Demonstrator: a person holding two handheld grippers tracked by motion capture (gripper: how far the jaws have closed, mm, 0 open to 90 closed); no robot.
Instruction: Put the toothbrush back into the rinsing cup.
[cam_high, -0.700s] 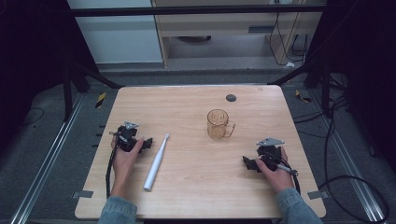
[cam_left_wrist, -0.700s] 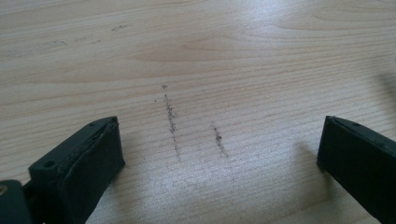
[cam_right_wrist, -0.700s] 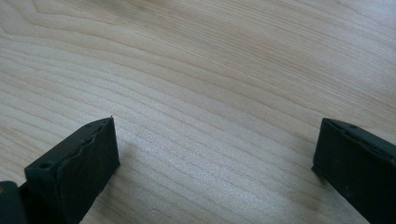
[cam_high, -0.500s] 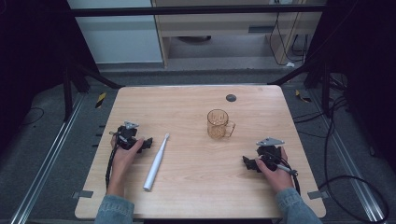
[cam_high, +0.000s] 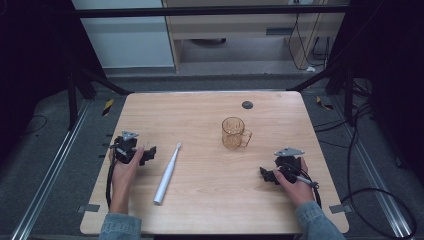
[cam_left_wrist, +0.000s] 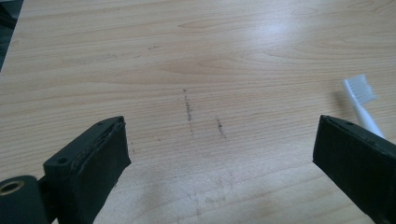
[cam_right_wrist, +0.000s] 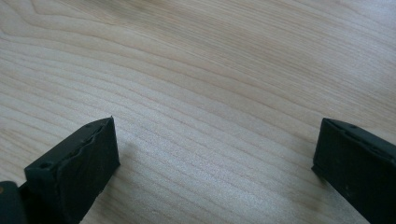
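The toothbrush (cam_high: 167, 173) lies flat on the table (cam_high: 200, 115), just beside the left gripper (cam_high: 148, 153), bristles toward the far edge; the mug (cam_high: 234, 133) stands upright, well apart from it. Both the left gripper and the right gripper (cam_high: 264, 174) are spread wide and empty, resting on the wood. A slim, low handle could be pushed or rolled aside if one jaw meets it first, and a grip near the head (cam_left_wrist: 359, 88) would likely let it tip. In the left gripper view the handle is cut off behind the right-hand jaw. Whether anything is in the mug cannot be made out.
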